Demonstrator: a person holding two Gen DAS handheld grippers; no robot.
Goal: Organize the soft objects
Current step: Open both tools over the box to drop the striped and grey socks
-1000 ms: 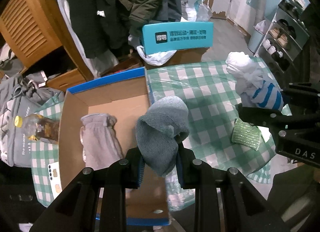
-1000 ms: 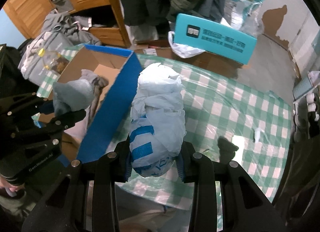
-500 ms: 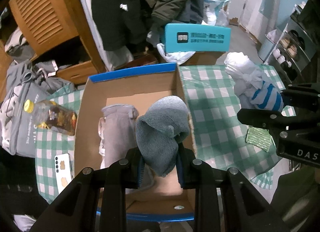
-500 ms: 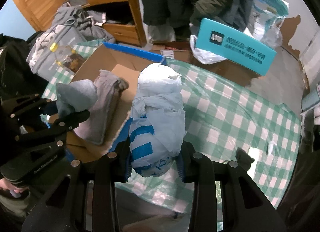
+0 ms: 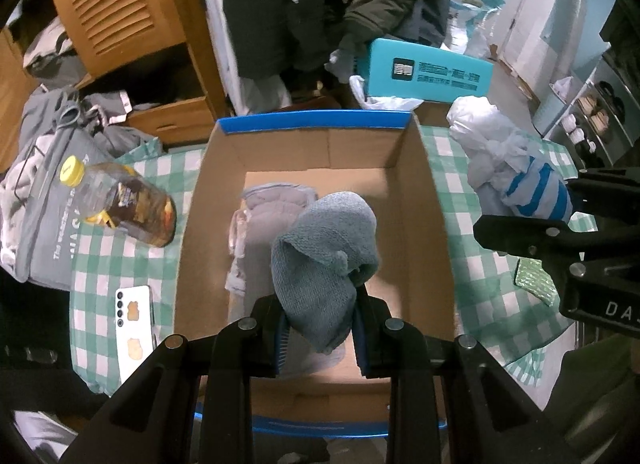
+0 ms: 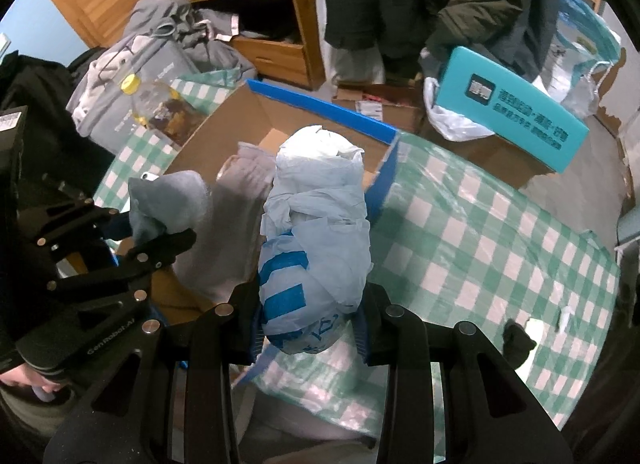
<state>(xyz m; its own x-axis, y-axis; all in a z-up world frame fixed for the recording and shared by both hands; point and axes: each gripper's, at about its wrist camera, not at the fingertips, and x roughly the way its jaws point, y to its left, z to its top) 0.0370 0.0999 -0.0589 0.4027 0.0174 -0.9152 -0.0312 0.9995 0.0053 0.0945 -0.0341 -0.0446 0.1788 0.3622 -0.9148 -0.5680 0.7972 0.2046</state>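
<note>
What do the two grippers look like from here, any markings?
Both are matte black with angular fingers, silver screw heads and blue pads. The left gripper carries white "GenRobot.AI" lettering on its side in the right wrist view; the right gripper shows white letters "DAS", cut off, in the left wrist view.

Dim, cool indoor light; strong fisheye bending and black corners; glare on the worktop [image 6: 500, 232] plastic; edges slightly soft.
</note>
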